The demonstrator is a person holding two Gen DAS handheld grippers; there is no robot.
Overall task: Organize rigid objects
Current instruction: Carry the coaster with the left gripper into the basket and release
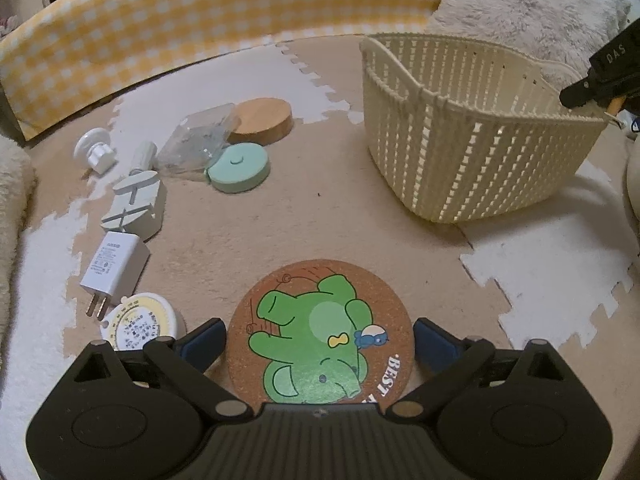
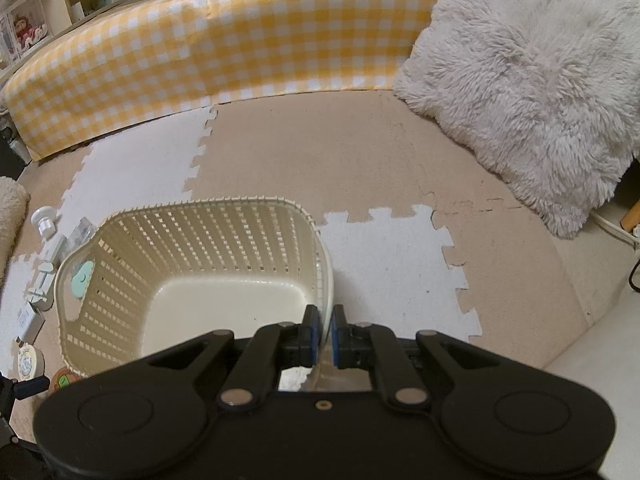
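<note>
A round cork coaster [image 1: 320, 332] with a green elephant print lies flat on the foam mat. My left gripper [image 1: 318, 330] straddles it at its widest part with its jaws wide. The right pad is at the coaster's rim; the left pad stands a sliver off it. A cream slatted basket [image 1: 460, 152] stands at the right with nothing inside [image 2: 224, 308]. My right gripper [image 2: 325, 332] is shut on the basket's right rim, and it shows as a black shape [image 1: 592, 88] in the left wrist view.
Left of the coaster lie a white charger [image 1: 114, 268], a round tape measure [image 1: 140, 326], a white slotted block [image 1: 134, 208], a mint disc [image 1: 238, 170], a wooden lid [image 1: 262, 120], a clear packet [image 1: 196, 144] and a white knob [image 1: 96, 148]. A yellow checked bumper [image 2: 220, 40] and fluffy cushion [image 2: 520, 92] bound the mat.
</note>
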